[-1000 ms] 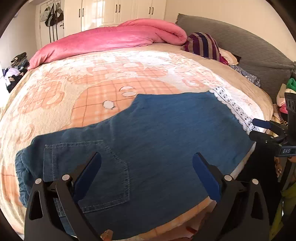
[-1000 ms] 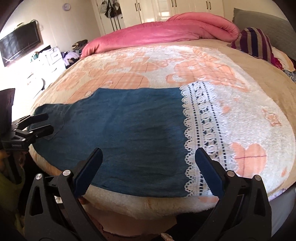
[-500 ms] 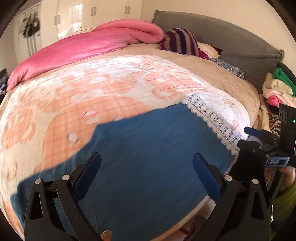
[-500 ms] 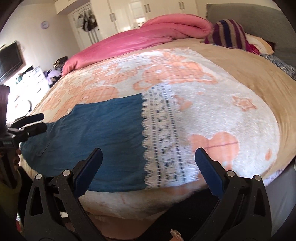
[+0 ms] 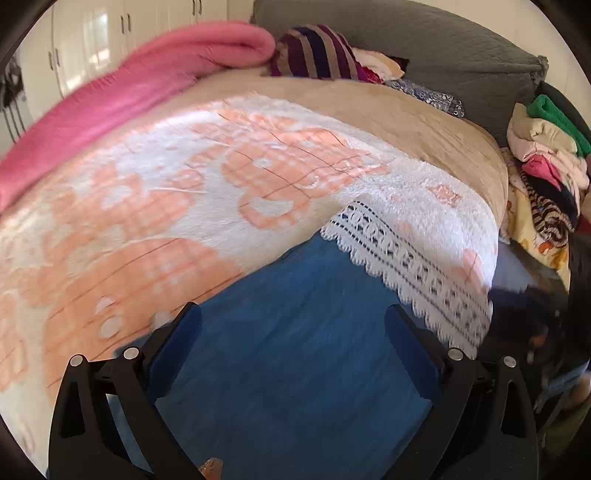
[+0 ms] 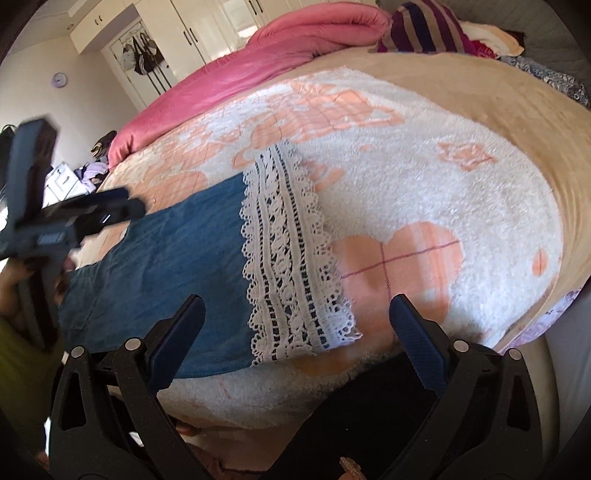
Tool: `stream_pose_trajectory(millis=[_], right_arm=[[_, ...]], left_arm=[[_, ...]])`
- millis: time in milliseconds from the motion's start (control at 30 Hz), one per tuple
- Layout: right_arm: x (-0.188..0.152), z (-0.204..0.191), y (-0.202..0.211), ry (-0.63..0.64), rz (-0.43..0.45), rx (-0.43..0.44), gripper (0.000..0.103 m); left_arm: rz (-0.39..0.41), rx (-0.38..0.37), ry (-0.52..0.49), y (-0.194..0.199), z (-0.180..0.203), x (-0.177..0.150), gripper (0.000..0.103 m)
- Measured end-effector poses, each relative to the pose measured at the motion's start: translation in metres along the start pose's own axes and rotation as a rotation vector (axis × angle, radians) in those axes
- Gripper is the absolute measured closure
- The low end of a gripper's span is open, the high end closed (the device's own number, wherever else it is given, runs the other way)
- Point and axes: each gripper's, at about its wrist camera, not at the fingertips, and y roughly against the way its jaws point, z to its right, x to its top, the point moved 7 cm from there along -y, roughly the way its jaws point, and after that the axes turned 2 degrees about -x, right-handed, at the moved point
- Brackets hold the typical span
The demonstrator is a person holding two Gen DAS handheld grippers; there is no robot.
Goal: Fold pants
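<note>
Blue denim pants with a white lace hem lie flat across the near edge of the bed. My left gripper is open and empty, hovering over the denim leg. In the right wrist view the pants run leftward from the lace hem. My right gripper is open and empty, just in front of the lace hem at the bed's edge. The left gripper also shows at the far left of that view, above the waist end.
The bed carries a white and peach fleece blanket, a rolled pink duvet and a striped cushion at the back. A pile of folded clothes stands to the right. White wardrobes line the far wall.
Both grippers swung right along the pants towards the lace hem. The back pocket left the left wrist view. The hem now sits between the right gripper's fingers. Both stayed open.
</note>
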Motion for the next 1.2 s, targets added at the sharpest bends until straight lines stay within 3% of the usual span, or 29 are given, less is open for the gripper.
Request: stream_pose_trajectory(millis=[233,400,467,500,533,633,700,933,1067,1200], right_arm=[[-0.004,-0.003,-0.012,0.014,-0.043,-0.011,0.009],[-0.005,-0.016,-0.016,0.043,-0.047,0.052,0.009],[-0.005,-0.017,-0.018,0.036,-0.043,0.07,0.018],[-0.004,-0.015,-0.019,0.025,-0.045,0.072,0.019],[-0.002,-0.013,-0.018,0.009,-0.04,0.079,0.022],[0.0,-0.011,-0.02,-0.012,-0.043,0.104,0.028],[0.001,-0.013,-0.022,-0.02,-0.047,0.126,0.033],[0.005,-0.014,-0.025,-0.035,-0.045,0.136,0.036],[0.009,-0.011,-0.024,-0.061,-0.023,0.155,0.049],[0.009,-0.012,-0.022,-0.061,-0.019,0.165,0.052]], left_arm=[[-0.055,-0.025,-0.044,-0.058,0.0,0.032,0.004],[-0.116,-0.13,-0.013,-0.098,0.003,0.042,0.005],[-0.117,-0.135,-0.031,-0.107,0.005,0.042,0.006],[-0.112,-0.125,-0.055,-0.11,0.007,0.041,0.015],[-0.115,-0.14,-0.07,-0.112,0.009,0.04,0.03],[-0.106,-0.192,-0.08,-0.113,0.017,0.039,0.045],[-0.105,-0.222,-0.083,-0.111,0.02,0.039,0.048],[-0.109,-0.286,-0.069,-0.113,0.022,0.035,0.039],[-0.112,-0.31,-0.054,-0.116,0.021,0.035,0.038],[-0.122,-0.331,-0.049,-0.115,0.019,0.035,0.038]])
